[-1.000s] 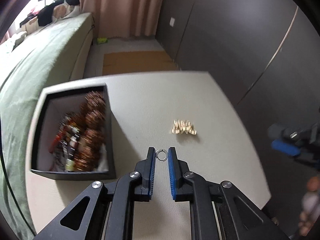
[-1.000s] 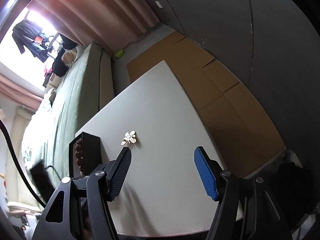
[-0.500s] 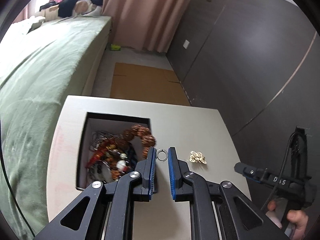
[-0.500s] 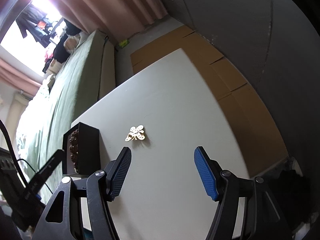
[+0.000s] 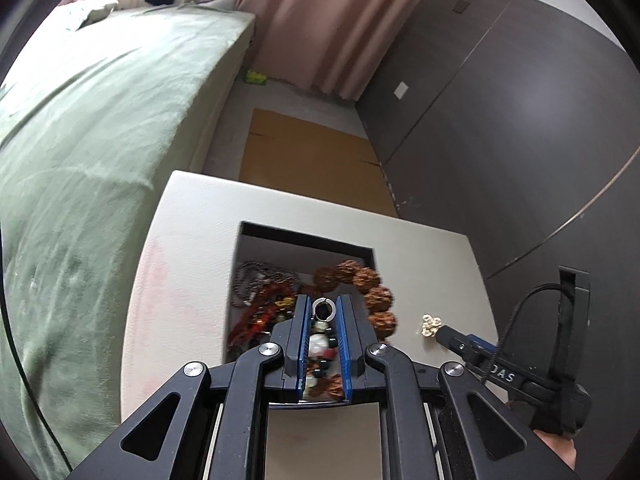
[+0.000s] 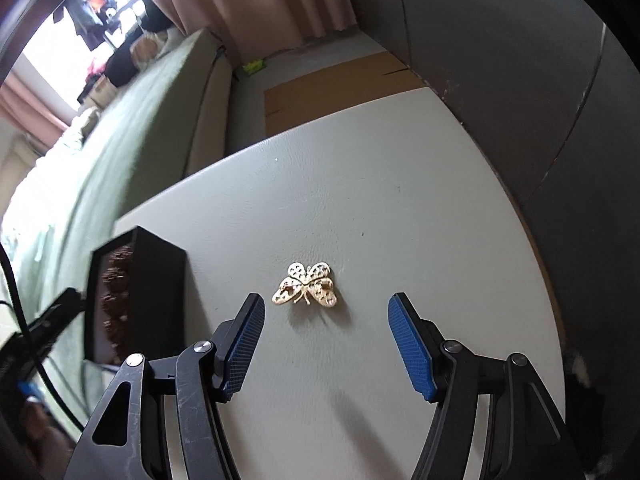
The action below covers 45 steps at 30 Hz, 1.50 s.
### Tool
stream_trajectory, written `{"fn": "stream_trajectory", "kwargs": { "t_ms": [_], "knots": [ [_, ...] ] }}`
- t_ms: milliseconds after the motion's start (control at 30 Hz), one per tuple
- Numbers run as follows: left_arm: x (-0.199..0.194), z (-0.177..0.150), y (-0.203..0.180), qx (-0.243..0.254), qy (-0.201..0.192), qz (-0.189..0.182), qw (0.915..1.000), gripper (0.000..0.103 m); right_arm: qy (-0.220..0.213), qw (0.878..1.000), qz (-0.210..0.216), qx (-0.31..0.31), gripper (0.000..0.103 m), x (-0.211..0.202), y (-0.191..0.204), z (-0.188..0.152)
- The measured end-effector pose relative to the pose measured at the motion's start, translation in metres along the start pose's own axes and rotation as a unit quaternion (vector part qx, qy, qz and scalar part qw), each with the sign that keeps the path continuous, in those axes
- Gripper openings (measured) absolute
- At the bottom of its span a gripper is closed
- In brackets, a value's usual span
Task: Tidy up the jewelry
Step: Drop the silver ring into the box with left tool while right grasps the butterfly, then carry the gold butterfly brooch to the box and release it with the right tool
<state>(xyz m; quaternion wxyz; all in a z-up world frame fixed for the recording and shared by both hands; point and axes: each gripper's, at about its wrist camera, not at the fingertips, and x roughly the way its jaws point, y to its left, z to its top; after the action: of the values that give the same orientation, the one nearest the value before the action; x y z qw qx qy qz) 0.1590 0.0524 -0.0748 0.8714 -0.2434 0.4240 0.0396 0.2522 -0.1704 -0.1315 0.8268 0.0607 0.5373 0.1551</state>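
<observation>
My left gripper [image 5: 323, 309] is shut on a small silver ring [image 5: 323, 308] and holds it above the open black jewelry box [image 5: 304, 236], which holds brown bead bracelets [image 5: 368, 284], chains and red pieces. A gold butterfly brooch [image 6: 306, 285] lies on the white table [image 6: 360, 208], just ahead of my open, empty right gripper [image 6: 326, 312]. The brooch also shows in the left wrist view [image 5: 431, 325], right of the box, with the right gripper's tip [image 5: 452, 338] close to it. The box [image 6: 136, 296] stands left of the brooch in the right wrist view.
A green bed [image 5: 88, 128] runs along the table's left side. Flat cardboard [image 5: 312, 152] lies on the floor beyond the table. A dark wall of panels [image 5: 520, 120] stands to the right. The table's far and right edges are close.
My left gripper has carried the ring leftward from the table to above the box. My right gripper has moved in toward the butterfly brooch, still open.
</observation>
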Motion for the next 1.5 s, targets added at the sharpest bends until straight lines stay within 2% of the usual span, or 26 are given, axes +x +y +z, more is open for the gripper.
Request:
{"fn": "stream_trajectory", "kwargs": {
  "t_ms": [267,300,333,367,400,467,533,733,800,933,1233,1500],
  "knots": [
    [0.003,0.001,0.009,-0.007,0.009,0.006,0.9999,0.014,-0.009,0.996,-0.078,-0.045,0.064,0.016,0.020,0.004],
    [0.003,0.002,0.011,-0.011,0.012,0.002,0.9999,0.014,-0.009,0.995,-0.088,-0.046,0.060,0.017,0.020,0.004],
    [0.003,0.002,0.011,-0.014,0.015,-0.003,0.9998,0.015,-0.015,0.994,-0.097,-0.051,0.051,0.016,0.023,0.003],
    [0.003,0.002,0.012,-0.019,0.018,-0.005,0.9997,0.019,-0.018,0.993,-0.100,-0.056,0.045,0.015,0.024,0.004],
    [0.003,0.002,0.014,-0.024,0.019,-0.004,0.9995,0.023,-0.018,0.994,-0.088,-0.057,0.031,0.014,0.025,0.003],
    [0.000,0.000,0.015,-0.033,0.013,-0.003,0.9994,0.042,-0.015,0.995,-0.083,-0.058,0.031,0.012,0.027,0.003],
    [-0.003,-0.001,0.013,-0.033,0.007,-0.005,0.9994,0.045,-0.013,0.995,-0.082,-0.060,0.031,0.010,0.028,0.001],
    [-0.011,-0.005,0.008,-0.025,0.005,-0.012,0.9996,0.046,-0.017,0.998,-0.052,-0.033,0.031,-0.005,0.021,-0.002],
    [-0.015,-0.004,0.010,-0.029,0.000,-0.014,0.9995,0.046,-0.023,0.999,-0.032,-0.023,0.031,-0.015,0.019,-0.003],
    [-0.027,-0.002,0.016,-0.041,-0.020,-0.014,0.9989,0.060,-0.044,0.999,0.015,-0.018,0.031,-0.031,0.021,-0.003],
    [-0.039,0.006,0.036,-0.067,-0.036,-0.015,0.9969,0.061,-0.099,0.986,0.132,-0.030,0.031,-0.072,0.043,-0.009],
    [-0.044,0.012,0.057,-0.098,-0.048,-0.006,0.9940,0.061,-0.086,0.966,0.237,-0.056,0.031,-0.061,0.085,-0.005]
  ]
}}
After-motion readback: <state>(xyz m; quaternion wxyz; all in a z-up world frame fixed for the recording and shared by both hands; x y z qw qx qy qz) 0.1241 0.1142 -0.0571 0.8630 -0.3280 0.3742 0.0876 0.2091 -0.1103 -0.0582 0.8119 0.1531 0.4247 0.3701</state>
